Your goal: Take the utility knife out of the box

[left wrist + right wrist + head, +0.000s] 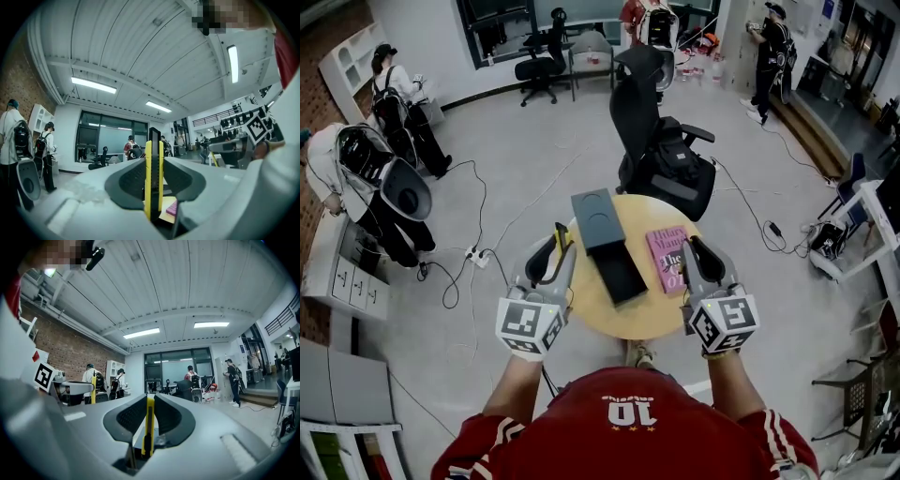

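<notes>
A yellow-and-black utility knife (563, 234) stands upright between the pads of my left gripper (560, 246), which is shut on it above the round table's left edge. In the left gripper view the knife (153, 168) fills the gap between the jaws. The dark grey box (617, 272) lies open mid-table, its lid (598, 218) just beyond it. My right gripper (698, 251) hovers over the table's right side, shut on a thin yellow piece (149, 416) seen edge-on; I cannot tell what that piece is. My left gripper (75, 389) shows at the left of the right gripper view.
A pink book (666, 258) lies on the wooden table (600, 314) right of the box. A black office chair with a backpack (661, 159) stands just behind the table. Cables and a power strip (473, 253) cross the floor at left. Several people stand around the room.
</notes>
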